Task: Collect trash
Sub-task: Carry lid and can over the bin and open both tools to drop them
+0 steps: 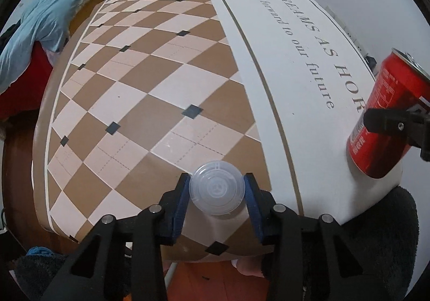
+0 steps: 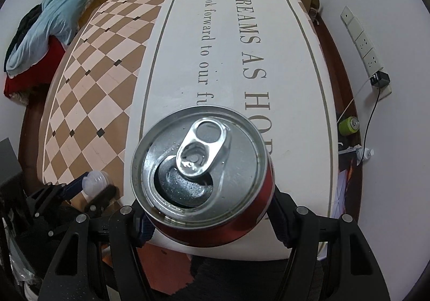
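1. Left hand-held gripper [image 1: 217, 194]: lower centre of the left wrist view. Clenched on a clear plastic lid [image 1: 216, 187], one blue pad [image 1: 180, 207] at each side of the rim. The lid is held near the front edge of the table [image 1: 166, 64]; whether it touches the surface cannot be told.

2. Right hand-held gripper [image 2: 209, 223]: lower centre of the right wrist view. Grasping a red drink can [image 2: 204, 174] around its body, opened top and pull tab facing the camera. In the left wrist view the can [image 1: 381, 115] sits at the right edge of the frame, tilted, its base close to the white lettered band of the table.

3. Step in hand, as judged: both pieces of trash are gripped and ready to carry to a bin. No bin is visible in either view.

4. Handling, can: the mouth is open and droplets show on the lid, so liquid may remain. Bring it upright before travel and hold grip pressure steady; thin walls dent under a hard squeeze.

5. Handling, lid: light, slick, held by its rim only. Keep the pads level and avoid quick swings, or it may pop free.

6. Clearance: the two hand-held grippers sit near each other at the table's front edge. Lift each straight up first, then move apart.

7. Other items: blue cloth [image 1: 51, 13], upper left; green can [image 2: 348, 125] on the floor, right of the right wrist view, a likely further piece to collect.
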The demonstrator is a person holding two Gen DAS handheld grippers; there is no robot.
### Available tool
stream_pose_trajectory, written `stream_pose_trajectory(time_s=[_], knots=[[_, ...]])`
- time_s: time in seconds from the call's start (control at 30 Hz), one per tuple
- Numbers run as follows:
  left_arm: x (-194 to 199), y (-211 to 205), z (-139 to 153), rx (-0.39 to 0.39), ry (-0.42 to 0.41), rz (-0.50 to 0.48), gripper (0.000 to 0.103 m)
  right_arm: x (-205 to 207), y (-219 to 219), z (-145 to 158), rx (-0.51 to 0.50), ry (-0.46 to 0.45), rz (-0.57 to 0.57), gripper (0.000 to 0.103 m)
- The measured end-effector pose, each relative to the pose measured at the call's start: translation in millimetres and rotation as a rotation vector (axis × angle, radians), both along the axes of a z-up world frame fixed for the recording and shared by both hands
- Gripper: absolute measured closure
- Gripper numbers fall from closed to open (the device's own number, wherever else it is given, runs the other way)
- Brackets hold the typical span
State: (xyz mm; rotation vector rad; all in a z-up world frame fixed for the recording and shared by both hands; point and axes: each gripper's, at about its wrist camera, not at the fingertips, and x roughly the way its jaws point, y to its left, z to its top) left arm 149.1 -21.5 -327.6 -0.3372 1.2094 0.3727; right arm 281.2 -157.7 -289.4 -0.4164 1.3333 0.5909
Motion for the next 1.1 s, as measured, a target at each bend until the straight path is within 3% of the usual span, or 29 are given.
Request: stream_pose_trajectory(time_s=[0.23, 0.53, 0.7, 0.83, 1.0, 1.1], knots=[[-15.6, 17.6, 21.4, 0.029, -0.048, 0.044, 0.067, -1.0, 4.4, 3.1, 0.008, -0.019, 0.0, 0.032], [-44.0, 93.3, 109.2, 0.129, -0.204, 0.159, 0.067, -14.6, 38.6, 43.0, 0.133, -0.098, -0.016, 0.032], [-82.4, 148.6, 154.0, 0.182, -0.261, 0.235, 0.067, -37.3, 92.8, 74.3, 0.24, -0.097, 0.043, 0.032], [-117.9, 193.3, 173.9, 0.212, -0.274, 0.302, 0.067, -59.9, 154.2, 90.2, 0.32, -0.071, 0.105, 0.032], [-166.2, 252.1, 169.9, 0.21, -0.258, 0.4, 0.067, -100.9, 239.6, 90.2, 0.363, -0.031, 0.208, 0.032], [-202.8, 294.6, 151.5, 0.144, -0.243, 0.487, 0.067, -135.0, 299.7, 77.3, 0.362, 0.006, 0.291, 0.032]])
